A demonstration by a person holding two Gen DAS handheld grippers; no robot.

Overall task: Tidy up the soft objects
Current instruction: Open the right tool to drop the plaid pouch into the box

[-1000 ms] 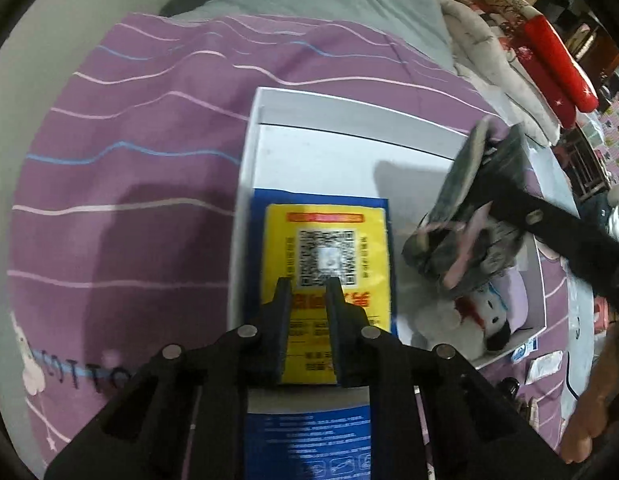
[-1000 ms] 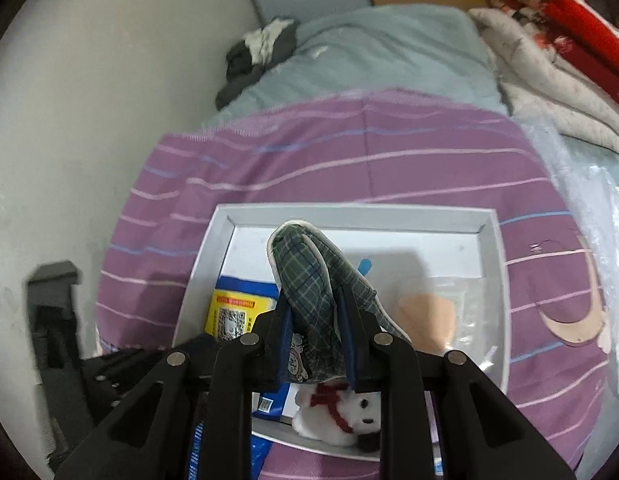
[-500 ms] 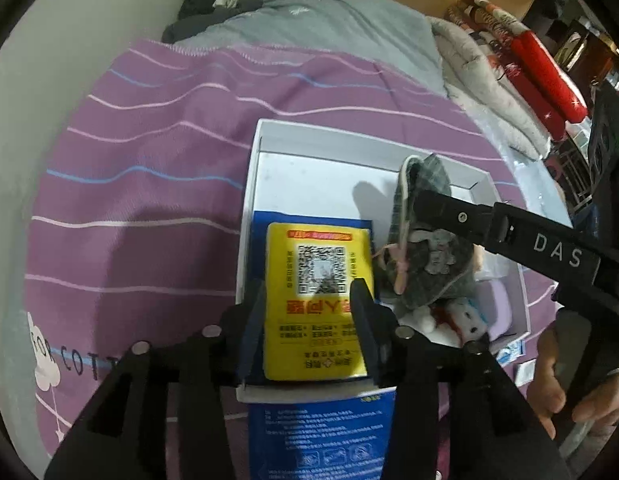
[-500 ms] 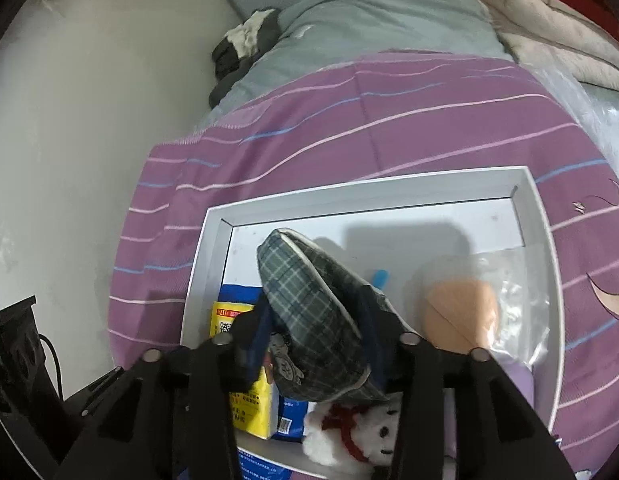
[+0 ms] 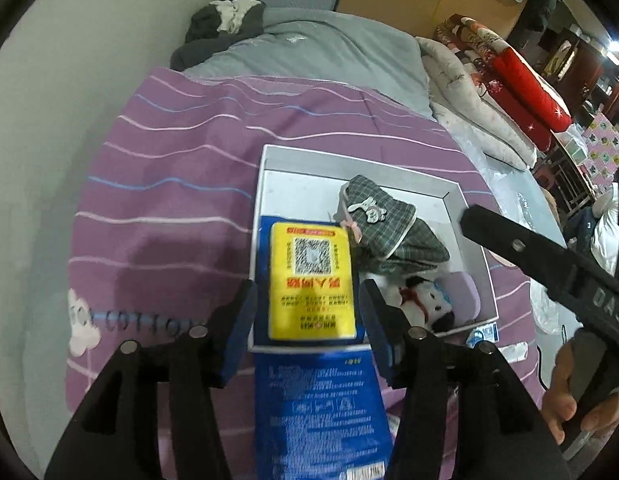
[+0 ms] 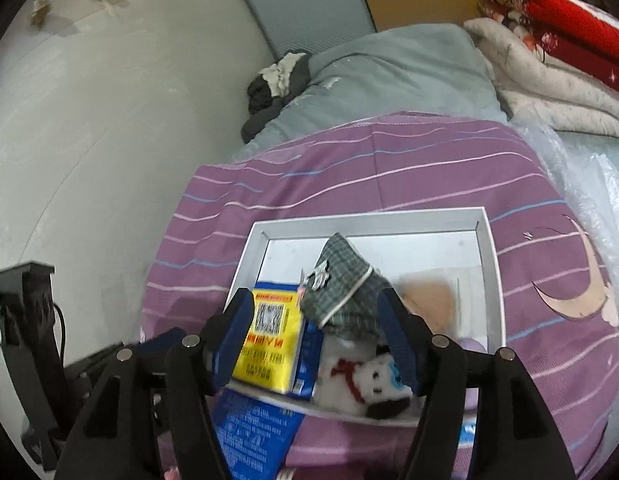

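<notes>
A white box (image 5: 265, 168) (image 6: 373, 222) lies on the purple striped bedspread. In it lie a yellow packet (image 5: 311, 280) (image 6: 271, 340) on a blue one, a green plaid cloth pouch (image 5: 389, 226) (image 6: 343, 292), a white plush toy (image 5: 425, 304) (image 6: 365, 380) and a clear bag with a peach item (image 6: 427, 296). My left gripper (image 5: 307, 322) hovers above the yellow packet, jaws opening, not touching it. My right gripper (image 6: 315, 332) hangs above the plaid pouch, jaws opening, pads clear of it.
A blue packet (image 5: 321, 412) (image 6: 253, 428) lies on the bedspread at the box's near edge. A grey quilt (image 5: 321, 52), pale and red folded bedding (image 5: 521, 96) lie beyond. A wall runs along the left. A person's hand (image 5: 569, 396) grips the right tool.
Both grippers let go and opened, rising and pulling back from the box. The yellow packet now lies flat in the box and the plaid pouch has dropped to rest beside it.
</notes>
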